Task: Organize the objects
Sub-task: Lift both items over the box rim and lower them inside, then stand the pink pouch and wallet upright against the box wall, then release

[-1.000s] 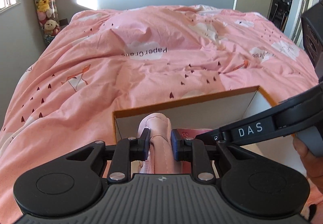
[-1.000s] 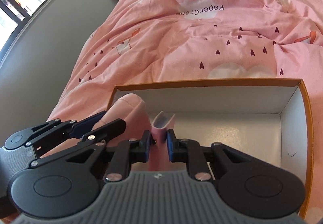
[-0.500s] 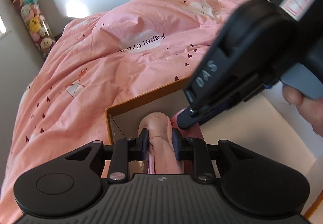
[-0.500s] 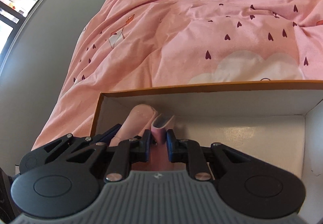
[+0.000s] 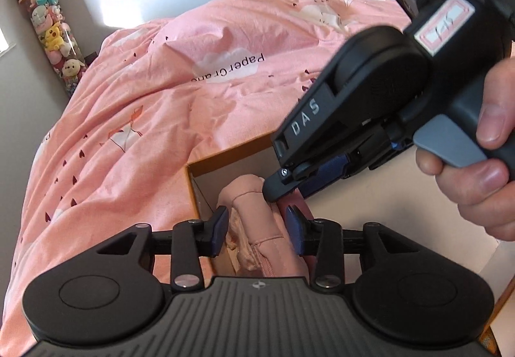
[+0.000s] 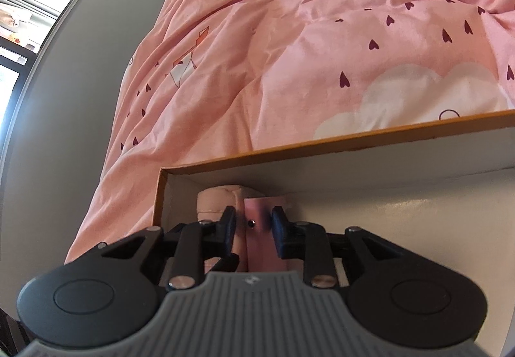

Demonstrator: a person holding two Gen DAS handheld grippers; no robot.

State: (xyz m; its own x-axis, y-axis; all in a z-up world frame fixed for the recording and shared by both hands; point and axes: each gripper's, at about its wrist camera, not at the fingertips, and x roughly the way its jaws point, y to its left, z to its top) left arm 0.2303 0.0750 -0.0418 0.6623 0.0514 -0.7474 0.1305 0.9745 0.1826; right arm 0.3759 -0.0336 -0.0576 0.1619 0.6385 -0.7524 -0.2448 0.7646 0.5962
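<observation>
A white box with an orange rim [image 5: 225,158] [image 6: 354,135] lies on the bed. In its left corner rests a pale pink stitched fabric roll [image 5: 254,215] [image 6: 215,201]. A darker pink flat case with a snap button [image 6: 257,228] [image 5: 297,205] lies right beside it. My left gripper [image 5: 257,228] straddles the roll, its jaws opening, and the pads no longer squeeze it. My right gripper [image 6: 254,223] [image 5: 283,193], held by a hand [image 5: 482,148], straddles the case. Its jaws are opening too, with a gap beside the case.
A pink duvet [image 5: 193,106] [image 6: 322,51] with hearts and clouds covers the bed beyond the box. A tall tube of plush toys [image 5: 51,25] stands at the grey wall. A window [image 6: 19,3] is on the left. The box's white floor [image 6: 402,228] extends to the right.
Both grippers' jaws have spread from a tight grip on the roll and the case. My right gripper has sunk into the box beside the left. The case now lies flat.
</observation>
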